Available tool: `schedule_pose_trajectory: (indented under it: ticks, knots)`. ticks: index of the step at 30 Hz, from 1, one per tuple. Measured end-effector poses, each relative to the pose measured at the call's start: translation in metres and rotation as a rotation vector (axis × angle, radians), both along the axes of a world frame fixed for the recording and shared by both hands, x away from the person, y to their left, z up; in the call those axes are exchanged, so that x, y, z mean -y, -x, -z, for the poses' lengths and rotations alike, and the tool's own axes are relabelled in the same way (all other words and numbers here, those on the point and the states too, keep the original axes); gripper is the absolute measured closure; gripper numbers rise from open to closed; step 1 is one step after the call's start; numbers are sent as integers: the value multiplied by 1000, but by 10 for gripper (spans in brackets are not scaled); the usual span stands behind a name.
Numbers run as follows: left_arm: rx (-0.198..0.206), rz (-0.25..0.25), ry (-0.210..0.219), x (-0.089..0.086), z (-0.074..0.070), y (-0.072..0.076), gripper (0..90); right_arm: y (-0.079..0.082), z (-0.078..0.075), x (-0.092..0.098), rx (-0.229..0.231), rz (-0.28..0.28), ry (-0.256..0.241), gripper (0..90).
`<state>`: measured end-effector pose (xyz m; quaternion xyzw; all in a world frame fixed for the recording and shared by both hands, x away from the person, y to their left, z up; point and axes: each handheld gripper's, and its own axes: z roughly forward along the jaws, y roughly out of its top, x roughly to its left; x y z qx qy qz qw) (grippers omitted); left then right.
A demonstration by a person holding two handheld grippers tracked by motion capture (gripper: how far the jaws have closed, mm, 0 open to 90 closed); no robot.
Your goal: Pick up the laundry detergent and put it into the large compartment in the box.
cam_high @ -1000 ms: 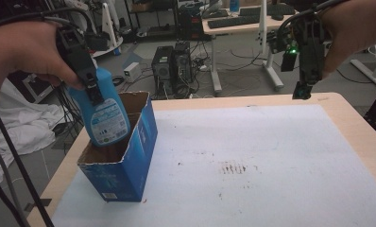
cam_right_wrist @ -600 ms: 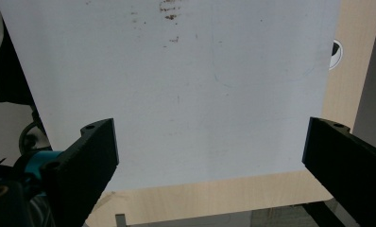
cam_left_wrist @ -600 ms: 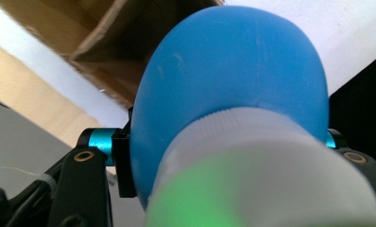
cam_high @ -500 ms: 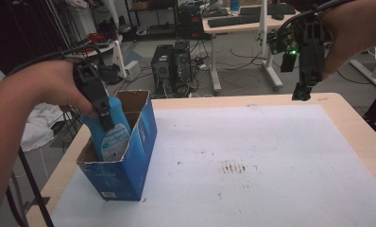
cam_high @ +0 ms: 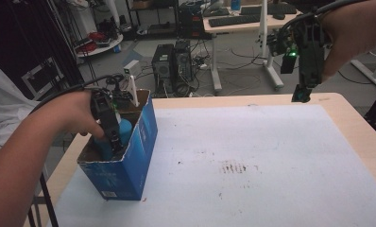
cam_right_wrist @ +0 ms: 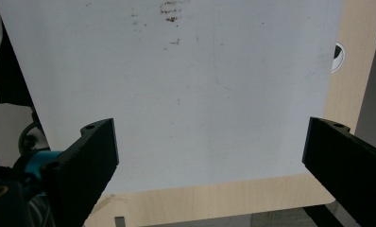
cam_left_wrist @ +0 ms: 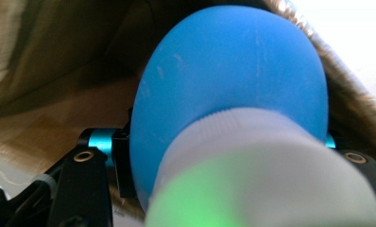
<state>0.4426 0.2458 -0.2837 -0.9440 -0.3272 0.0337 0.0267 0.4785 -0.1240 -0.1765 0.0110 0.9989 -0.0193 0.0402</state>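
A blue bottle [cam_high: 125, 129] with a white cap [cam_left_wrist: 257, 161] sits deep inside an open blue cardboard box [cam_high: 124, 165] at the table's left edge. My left gripper [cam_high: 111, 137] reaches down into the box and is shut on the bottle; in the left gripper view the bottle's round blue body [cam_left_wrist: 224, 85] sits between the jaws, with the box's brown inner wall [cam_left_wrist: 49, 71] behind it. My right gripper [cam_high: 302, 94] hangs in the air above the table's far right corner. Its jaws stand wide apart with nothing between them [cam_right_wrist: 209, 137], looking down on the white mat [cam_right_wrist: 200, 71].
The white mat [cam_high: 252, 156] covers most of the wooden table [cam_high: 351, 127] and has a small patch of dark stains [cam_high: 233, 166] near its middle. Behind the table stand computer towers [cam_high: 174, 66] on the floor and a desk [cam_high: 243, 21].
My left gripper has lowered the blue bottle from above the box down into it. The right gripper has hardly moved.
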Motion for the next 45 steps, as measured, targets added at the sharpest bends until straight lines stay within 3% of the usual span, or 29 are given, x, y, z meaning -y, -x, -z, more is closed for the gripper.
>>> schedule_pose_trajectory:
  ticks: [8,25,26,31,45]
  knots:
    - [18,56,4,-1,7,1,381,-1,1,-1,-3,-5,5,33]
    - [0,35,29,-7,13,2,357,-1,4,-9,-12,-8,8,33]
    - [-1,27,39,-8,12,1,320,-1,4,-8,-11,-8,8,33]
    - [2,26,53,-7,11,2,319,-1,4,-8,-9,-8,6,33]
    - [40,31,24,-8,-10,7,251,2,2,-5,-5,-6,6,33]
